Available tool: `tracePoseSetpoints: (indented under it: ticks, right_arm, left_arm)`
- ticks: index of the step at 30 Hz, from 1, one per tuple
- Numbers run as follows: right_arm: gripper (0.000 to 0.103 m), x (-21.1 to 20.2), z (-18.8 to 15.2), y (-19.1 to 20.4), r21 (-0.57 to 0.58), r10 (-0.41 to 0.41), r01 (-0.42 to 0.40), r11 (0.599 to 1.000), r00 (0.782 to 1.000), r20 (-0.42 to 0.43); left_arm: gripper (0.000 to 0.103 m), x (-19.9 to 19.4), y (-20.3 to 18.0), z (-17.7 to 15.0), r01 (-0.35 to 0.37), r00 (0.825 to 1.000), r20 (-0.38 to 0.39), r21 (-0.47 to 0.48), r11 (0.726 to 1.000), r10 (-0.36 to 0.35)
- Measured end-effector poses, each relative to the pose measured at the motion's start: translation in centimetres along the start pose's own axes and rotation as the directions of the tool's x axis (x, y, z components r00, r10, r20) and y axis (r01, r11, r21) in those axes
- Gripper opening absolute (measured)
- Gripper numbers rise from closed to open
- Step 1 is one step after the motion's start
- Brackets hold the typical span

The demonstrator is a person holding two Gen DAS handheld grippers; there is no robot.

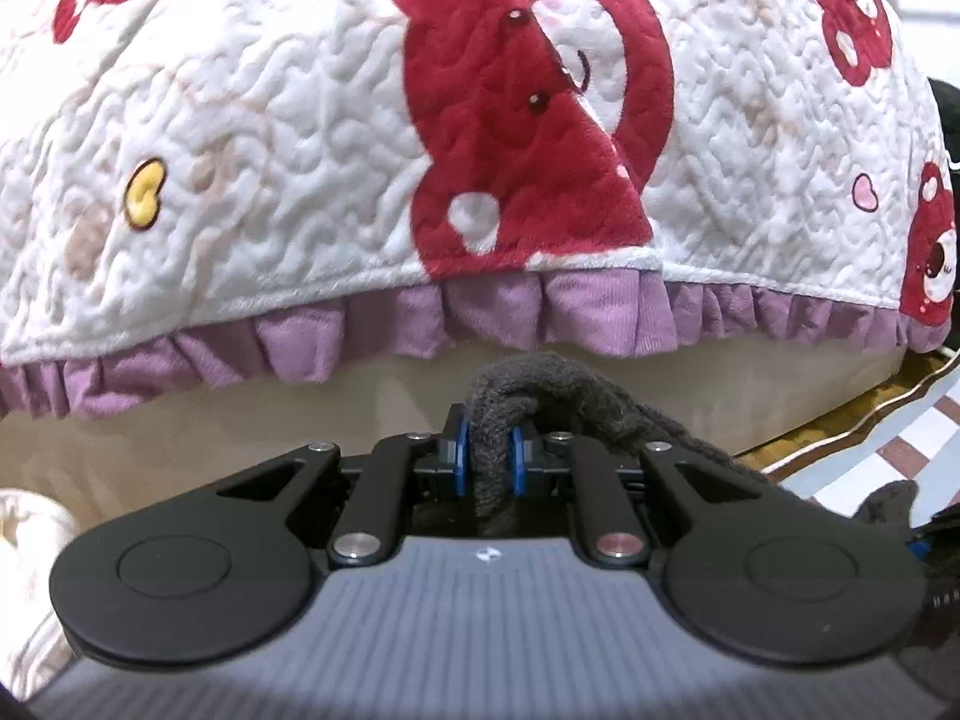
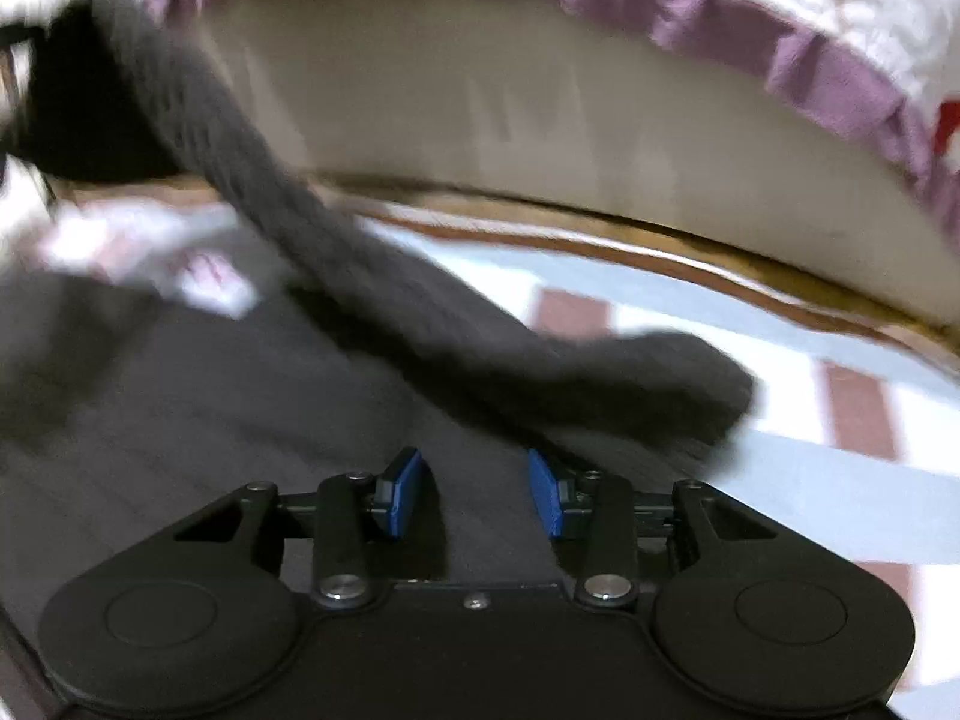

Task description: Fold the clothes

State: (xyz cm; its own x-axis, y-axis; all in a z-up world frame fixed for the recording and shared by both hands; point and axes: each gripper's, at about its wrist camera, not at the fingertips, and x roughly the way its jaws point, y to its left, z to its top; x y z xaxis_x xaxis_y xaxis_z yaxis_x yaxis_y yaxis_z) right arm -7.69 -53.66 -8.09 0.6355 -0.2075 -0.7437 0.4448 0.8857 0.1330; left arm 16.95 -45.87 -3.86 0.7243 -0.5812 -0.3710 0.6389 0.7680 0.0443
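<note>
I count: one dark grey knit garment [image 1: 528, 402], one quilted bedspread [image 1: 300, 120] with purple ruffle, one checkered cloth [image 2: 810, 480], two grippers.

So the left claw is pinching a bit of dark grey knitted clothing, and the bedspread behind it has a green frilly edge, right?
Not quite: the frill is purple, not green, as the left wrist view shows. The rest holds: the left gripper pinches the dark grey knit before the bedspread.

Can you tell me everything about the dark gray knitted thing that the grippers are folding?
The dark gray knitted garment looks soft, thick and woolly. One bunched fold of it is pinched between the blue pads of the left gripper and lifted in front of the bed. The rest lies spread on the checked floor, with a long part like a sleeve trailing across it. The open right gripper hovers over it.
</note>
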Motion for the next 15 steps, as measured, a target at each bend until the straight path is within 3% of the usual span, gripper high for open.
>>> tracePoseSetpoints:
  ticks: [1, 2, 3, 5, 7, 8, 11, 13, 15]
  right_arm:
    - [0.044, 0.5, 0.6, -0.7, 0.041, 0.01, -0.011, 0.999, 1.0, 0.028]
    - [0.044, 0.9, 1.1, -1.5, 0.082, -0.015, 0.009, 0.997, 0.997, 0.074]
    - [0.044, 1.3, 1.4, -2.6, 0.137, -0.042, 0.028, 0.99, 0.994, 0.104]
    - [0.044, 2.1, 2.0, -4.9, 0.256, -0.092, 0.052, 0.965, 0.985, 0.145]
    - [0.043, 2.9, 2.4, -6.6, 0.334, -0.135, 0.073, 0.94, 0.977, 0.166]
    - [0.043, 3.1, 2.4, -7.0, 0.34, -0.149, 0.086, 0.937, 0.975, 0.163]
    - [0.044, 3.1, 2.9, -6.5, 0.33, -0.19, 0.136, 0.934, 0.972, 0.137]
    - [0.045, 2.5, 3.5, -5.8, 0.309, -0.226, 0.179, 0.934, 0.966, 0.123]
    - [0.048, 1.1, 3.9, -5.5, 0.308, -0.272, 0.235, 0.922, 0.959, 0.083]
  left_arm:
    - [0.016, 0.5, 0.1, 0.2, 0.001, 1.0, 0.012, -0.021, 1.0, -0.001]
    - [0.027, 0.8, 0.1, 0.2, -0.007, 1.0, 0.014, -0.035, 0.999, 0.007]
    - [0.053, 1.1, 0.0, 0.2, -0.022, 1.0, 0.008, -0.039, 0.999, 0.023]
    - [0.069, 1.1, -0.3, -0.1, -0.046, 0.999, 0.006, -0.031, 0.998, 0.046]
    - [0.073, -0.3, -0.4, -1.1, -0.051, 0.999, 0.016, 0.024, 0.998, 0.05]
    - [0.08, -0.9, -0.3, -1.8, -0.053, 0.999, 0.005, 0.054, 0.997, 0.052]
    - [0.082, -1.9, 0.7, -4.8, -0.092, 0.991, -0.086, 0.106, 0.99, 0.102]
    - [0.082, -2.3, 1.9, -7.1, -0.113, 0.976, -0.181, 0.074, 0.991, 0.124]
    - [0.082, -3.2, 3.4, -9.3, -0.112, 0.956, -0.276, -0.02, 0.994, 0.102]
